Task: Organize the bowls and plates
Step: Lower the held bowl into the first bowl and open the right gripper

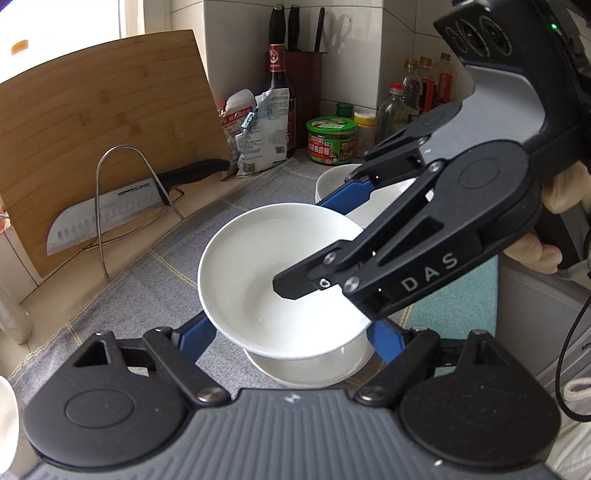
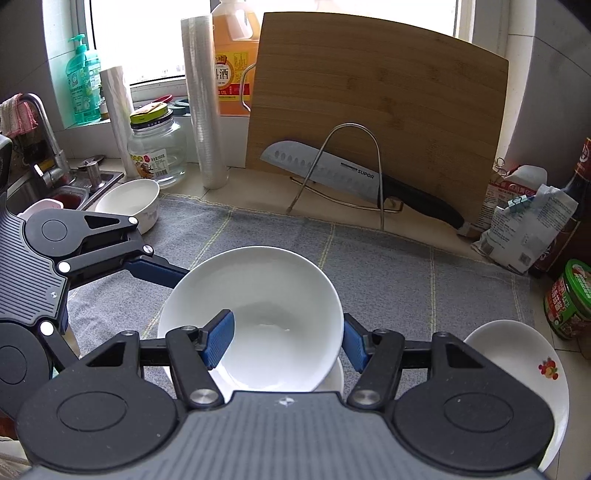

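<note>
Downward-tilted right gripper [image 2: 286, 341] clamping white bowl [image 2: 255, 314] by its rim; left gripper [image 1: 291, 334] gripping lower bowl [image 1: 314, 369]

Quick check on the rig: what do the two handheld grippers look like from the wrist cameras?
Both match: black linkage arms with silver screws, round black hubs, a ribbed grey base plate and blue ribbed pads. The right gripper bears white "DAS" lettering, a grey upper shell and a green light.

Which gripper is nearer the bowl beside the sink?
Left. The left gripper sits just beside the sink-side bowl; the right gripper is farther off, clamping the upper bowl.
</note>
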Tool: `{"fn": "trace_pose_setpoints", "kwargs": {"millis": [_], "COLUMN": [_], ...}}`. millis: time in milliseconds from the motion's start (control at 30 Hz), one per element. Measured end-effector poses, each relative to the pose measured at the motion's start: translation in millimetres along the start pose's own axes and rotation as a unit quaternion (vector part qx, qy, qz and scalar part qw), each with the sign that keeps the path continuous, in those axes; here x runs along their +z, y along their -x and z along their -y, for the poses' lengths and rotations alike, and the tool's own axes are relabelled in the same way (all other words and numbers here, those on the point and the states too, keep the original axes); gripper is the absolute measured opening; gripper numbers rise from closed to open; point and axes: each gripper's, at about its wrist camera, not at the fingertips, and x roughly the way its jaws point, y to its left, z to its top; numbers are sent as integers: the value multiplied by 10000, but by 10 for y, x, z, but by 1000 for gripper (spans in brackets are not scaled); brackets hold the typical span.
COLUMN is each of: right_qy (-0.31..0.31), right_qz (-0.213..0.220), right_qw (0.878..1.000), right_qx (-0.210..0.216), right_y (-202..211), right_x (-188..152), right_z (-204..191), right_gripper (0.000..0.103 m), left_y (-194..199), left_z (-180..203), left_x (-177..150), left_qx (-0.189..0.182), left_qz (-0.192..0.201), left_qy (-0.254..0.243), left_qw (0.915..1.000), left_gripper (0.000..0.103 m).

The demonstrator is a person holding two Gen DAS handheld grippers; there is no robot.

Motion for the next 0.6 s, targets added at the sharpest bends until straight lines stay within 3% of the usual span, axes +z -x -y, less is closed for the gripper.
{"fn": "trace_pose_setpoints", "kwargs": {"millis": [600], "right_qy": [-187], "right_qz": [-316], "right_qw": [9993], "right_qx": [91], "right_y": [-209], "right_x": [-157], "right_z": [123], "right_gripper": [67], "left_y": [-240], "left_z": [2], "left_x": [-70], "left_qx": [-210], "left_qz": [-399], "left_qy": [122], "left_qw": [9989], "left_gripper": [87]}}
